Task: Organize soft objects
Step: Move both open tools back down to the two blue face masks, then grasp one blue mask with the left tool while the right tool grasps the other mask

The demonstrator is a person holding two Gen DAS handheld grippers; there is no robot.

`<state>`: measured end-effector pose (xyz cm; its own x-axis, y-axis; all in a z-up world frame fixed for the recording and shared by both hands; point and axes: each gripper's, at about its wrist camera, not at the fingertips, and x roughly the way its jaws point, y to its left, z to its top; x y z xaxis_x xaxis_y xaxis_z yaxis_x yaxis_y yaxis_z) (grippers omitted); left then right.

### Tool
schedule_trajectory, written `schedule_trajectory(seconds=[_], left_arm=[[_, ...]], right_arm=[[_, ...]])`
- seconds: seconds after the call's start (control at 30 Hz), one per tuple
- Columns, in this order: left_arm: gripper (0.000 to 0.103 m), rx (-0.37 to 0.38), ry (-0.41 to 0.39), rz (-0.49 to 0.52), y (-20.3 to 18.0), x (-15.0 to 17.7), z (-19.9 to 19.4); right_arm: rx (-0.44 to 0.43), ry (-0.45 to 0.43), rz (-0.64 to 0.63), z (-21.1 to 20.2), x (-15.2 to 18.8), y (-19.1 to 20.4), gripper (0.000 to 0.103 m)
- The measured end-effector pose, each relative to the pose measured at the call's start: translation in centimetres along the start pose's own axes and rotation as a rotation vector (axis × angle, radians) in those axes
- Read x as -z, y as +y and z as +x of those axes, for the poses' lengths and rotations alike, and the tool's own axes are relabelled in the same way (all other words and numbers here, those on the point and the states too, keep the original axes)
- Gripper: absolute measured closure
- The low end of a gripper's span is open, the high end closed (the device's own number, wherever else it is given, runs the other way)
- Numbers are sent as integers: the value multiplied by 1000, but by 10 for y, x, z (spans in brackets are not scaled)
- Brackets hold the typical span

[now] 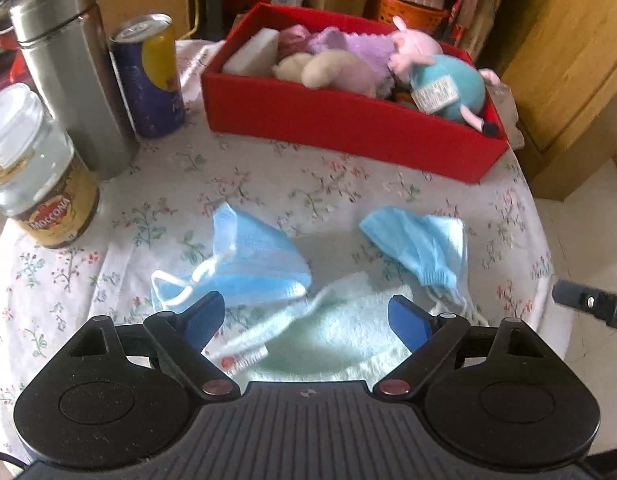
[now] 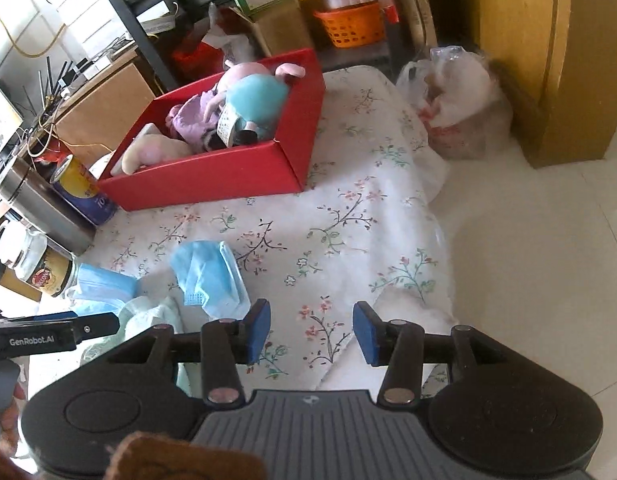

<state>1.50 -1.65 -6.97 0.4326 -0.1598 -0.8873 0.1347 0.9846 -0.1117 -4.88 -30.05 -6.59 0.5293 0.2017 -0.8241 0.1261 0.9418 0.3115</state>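
Observation:
A red box (image 1: 348, 136) at the back of the table holds plush toys, among them a pink and teal pig (image 1: 440, 76), and a white sponge (image 1: 254, 54). Two blue face masks lie on the floral cloth, one on the left (image 1: 256, 260) and one on the right (image 1: 420, 244). A pale green towel (image 1: 348, 340) lies between the open fingers of my left gripper (image 1: 308, 318), just above it. My right gripper (image 2: 311, 330) is open and empty over bare cloth, right of the masks (image 2: 210, 276). The red box (image 2: 212, 176) shows far left there.
A steel flask (image 1: 68, 72), a blue and yellow can (image 1: 148, 76) and a Moccona jar (image 1: 32, 172) stand at the table's left. The table edge drops to a pale floor on the right. A plastic bag (image 2: 460, 104) and a wooden cabinet (image 2: 548, 60) stand beyond.

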Motion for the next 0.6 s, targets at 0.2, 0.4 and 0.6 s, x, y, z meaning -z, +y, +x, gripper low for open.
schedule_trajectory(seconds=[0.2,0.4,0.6], left_arm=[[17,35,24,-128,13,-14,13],[17,23,36,-206,20,-31,28],[17,-42,79,-225,30,-40,51]], right_arm=[[-30,11,14,6,-6,6,86],[-95,23,-32,35,-24,48,85],[-65,29,-175,69,-31,95,79]])
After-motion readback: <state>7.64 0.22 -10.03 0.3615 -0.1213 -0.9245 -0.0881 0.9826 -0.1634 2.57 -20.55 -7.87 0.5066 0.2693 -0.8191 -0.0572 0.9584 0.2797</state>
